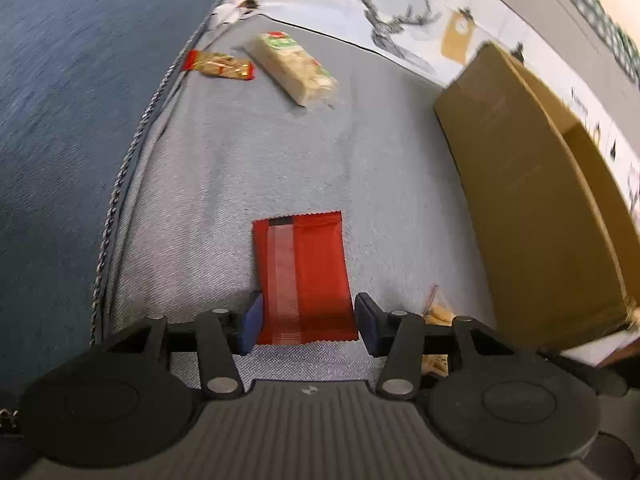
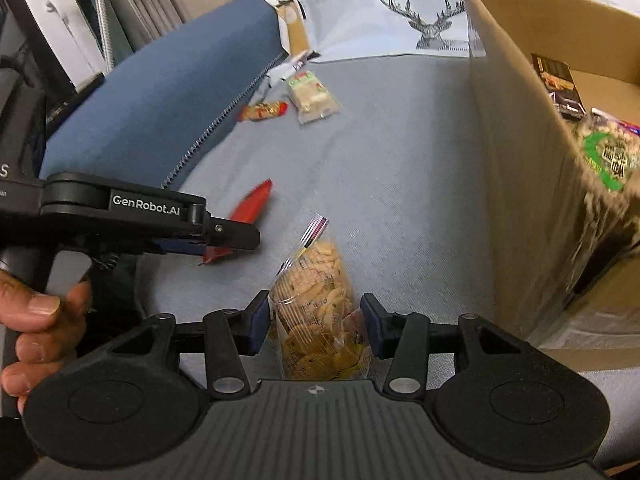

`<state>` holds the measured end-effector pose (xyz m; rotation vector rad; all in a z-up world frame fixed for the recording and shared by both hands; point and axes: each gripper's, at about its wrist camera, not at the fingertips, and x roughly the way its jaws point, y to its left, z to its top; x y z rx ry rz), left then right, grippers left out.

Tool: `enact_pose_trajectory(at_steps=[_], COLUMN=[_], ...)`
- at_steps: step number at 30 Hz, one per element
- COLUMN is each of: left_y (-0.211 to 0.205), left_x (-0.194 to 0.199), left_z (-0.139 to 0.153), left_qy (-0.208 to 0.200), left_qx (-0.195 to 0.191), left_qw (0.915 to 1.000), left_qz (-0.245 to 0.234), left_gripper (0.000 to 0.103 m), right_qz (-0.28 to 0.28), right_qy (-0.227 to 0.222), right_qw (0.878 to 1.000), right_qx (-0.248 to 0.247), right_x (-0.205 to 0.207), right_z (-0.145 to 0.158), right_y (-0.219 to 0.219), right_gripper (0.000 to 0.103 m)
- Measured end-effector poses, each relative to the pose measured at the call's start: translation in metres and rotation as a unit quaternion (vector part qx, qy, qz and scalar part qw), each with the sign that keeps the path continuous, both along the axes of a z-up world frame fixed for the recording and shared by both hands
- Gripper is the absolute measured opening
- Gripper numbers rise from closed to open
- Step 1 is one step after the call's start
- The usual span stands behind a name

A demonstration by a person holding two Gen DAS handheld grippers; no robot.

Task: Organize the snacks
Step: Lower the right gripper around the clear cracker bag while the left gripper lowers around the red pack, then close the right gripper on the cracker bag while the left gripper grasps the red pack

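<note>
Fingers of the left gripper are clamped on a red snack packet; the right gripper, half-open, brackets an unheld clear cracker bag, the cardboard box at two o'clock.

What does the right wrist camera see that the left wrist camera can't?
Only the right wrist view shows inside the brown cardboard box, where snack packs lie, and a hand holding the left tool. Only the left wrist view shows the flat red foil packet face-on between the left tool's pads. Both show the clear bag of yellow crackers, the small red-ended snack bar and the pale wrapped cracker pack.
</note>
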<state>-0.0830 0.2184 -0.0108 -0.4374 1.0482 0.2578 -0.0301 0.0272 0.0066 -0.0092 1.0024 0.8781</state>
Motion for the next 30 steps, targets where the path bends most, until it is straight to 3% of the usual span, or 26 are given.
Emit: enact_pose_trajectory(at_steps=[3,7,14,20,30], left_y=[-0.003,-0.003,-0.015,-0.011,-0.02], left_x=[0.0,0.0,0.012,0.013,0.018], left_z=[-0.001,-0.002,-0.006,-0.008,-0.01], left_qy=[0.002,-0.003,0.011,0.011,0.024], left_qx=[0.008,0.012,0.044,0.043,0.07], left_qw=[0.9999,0.9999,0.9987,0.9989,0.9967], left_qz=[-0.007,0.001,-0.025,-0.016,-0.035], left_gripper=[0.06,0.069,0.081,0.083,0.084], right_qz=[0.018,0.033,0.049,0.073,0.106], right_qy=[-0.017,-0.047,-0.072,-0.11,-0.137], right_qw=[1.0,0.998,0.996,0.99,0.981], right_qx=[-0.014,-0.015,-0.035,-0.053,-0.086], right_x=[-0.006,-0.012,-0.013,-0.021,-0.033], right_z=[-0.002,0.006,0.006,0.009,0.003], right_y=[0.002,0.001,0.004,0.008,0.017], right_gripper=[0.058,0.073,0.075,0.078,0.079])
